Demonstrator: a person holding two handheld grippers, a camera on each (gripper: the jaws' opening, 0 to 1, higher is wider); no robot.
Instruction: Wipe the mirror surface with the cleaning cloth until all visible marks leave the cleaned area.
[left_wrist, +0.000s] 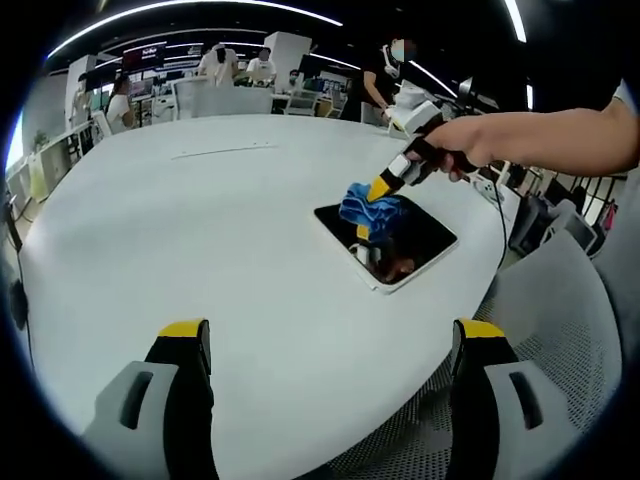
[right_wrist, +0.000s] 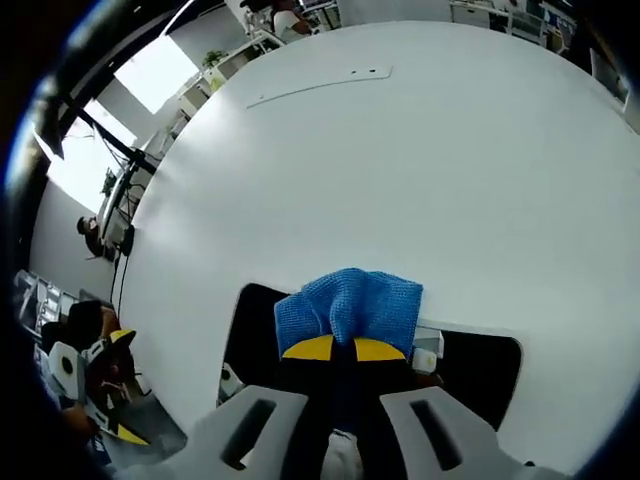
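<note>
Mirror is lying flat on the white table, near its right edge in the left gripper view, its dark glass reflecting the room. Cloth, blue and bunched, is pressing against the far left part of the mirror, pinched between the yellow tips of the right gripper, which is reaching in from the right in a person's hand. In the right gripper view the same cloth is bulging out ahead of the right gripper, whose jaws are standing almost together, clamped on the fabric, with the mirror spreading dark on both sides beneath it and the table stretching away beyond.

The left gripper is hanging over the near part of the table, well apart from the mirror, its jaws spread wide and carrying nothing. A grey mesh chair is sitting just off the table's right edge. People are standing and sitting at desks on the far side of the room.
</note>
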